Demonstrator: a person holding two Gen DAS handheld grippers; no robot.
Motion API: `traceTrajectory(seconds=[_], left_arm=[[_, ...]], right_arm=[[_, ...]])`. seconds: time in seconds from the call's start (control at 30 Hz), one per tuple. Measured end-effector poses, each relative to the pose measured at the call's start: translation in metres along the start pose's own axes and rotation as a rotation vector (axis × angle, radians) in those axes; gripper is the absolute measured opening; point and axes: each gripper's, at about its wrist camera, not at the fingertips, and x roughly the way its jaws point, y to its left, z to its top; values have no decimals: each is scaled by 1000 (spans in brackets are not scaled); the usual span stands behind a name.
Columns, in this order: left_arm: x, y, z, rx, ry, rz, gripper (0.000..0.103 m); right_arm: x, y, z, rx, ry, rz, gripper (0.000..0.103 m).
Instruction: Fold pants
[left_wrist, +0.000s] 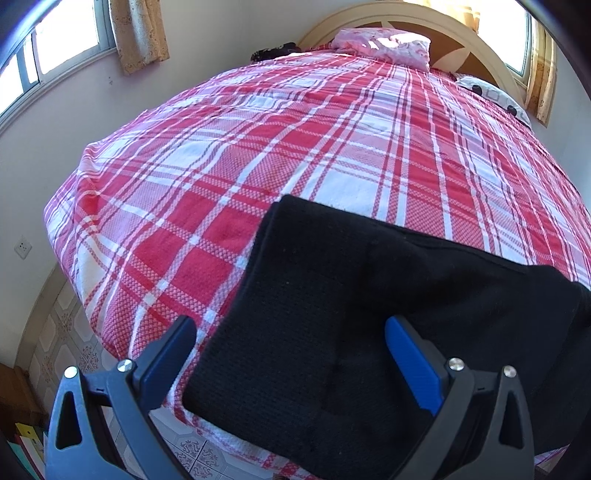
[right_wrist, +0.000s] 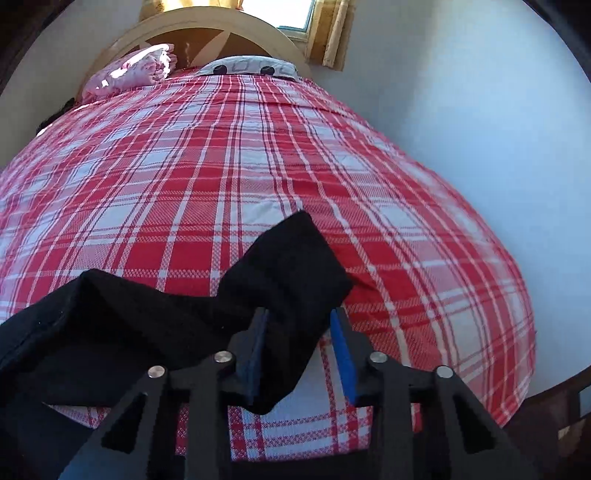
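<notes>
Right gripper (right_wrist: 299, 332) fingers close around a black pants (right_wrist: 280, 266) leg; left gripper (left_wrist: 291, 354) fingers wide apart above pants. Clamp both layers squarely before lifting off the bed (right_wrist: 406, 221).

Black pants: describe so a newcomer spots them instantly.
Start at the bed with the red-and-white plaid cover that fills both views. At its near edge, the black pants lie across the plaid, under both grippers. They are the only plain black cloth there; the pink bedding and the spotted pillow sit far off at the headboard.
</notes>
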Motion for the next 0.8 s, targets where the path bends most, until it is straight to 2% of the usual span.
traceTrajectory(seconds=[0.2,0.3,0.4,0.5,0.53,0.63,0.8], left_arm=[[-1,-3,1,11,-7,25,103],[-2,-4,0,16,-14,33,103],[-2,-4,1,17,-11,35,103],[-2,-5,1,22,-12,37,103],[-2,-5,1,21,-13,37,103],[-2,-5,1,26,-15,39,103],[-3,-5,1,25,-18,43,103]], right_arm=[[-9,19,-3,-66,-78,29,33],[5,27,4,-120,-68,-53,34],[15,26,11,-140,-58,-75,34],[5,17,18,-82,-63,-7,34],[-8,9,18,-28,-107,42,38],[-31,-6,15,35,-190,83,60],[-29,3,11,-69,-175,69,60]])
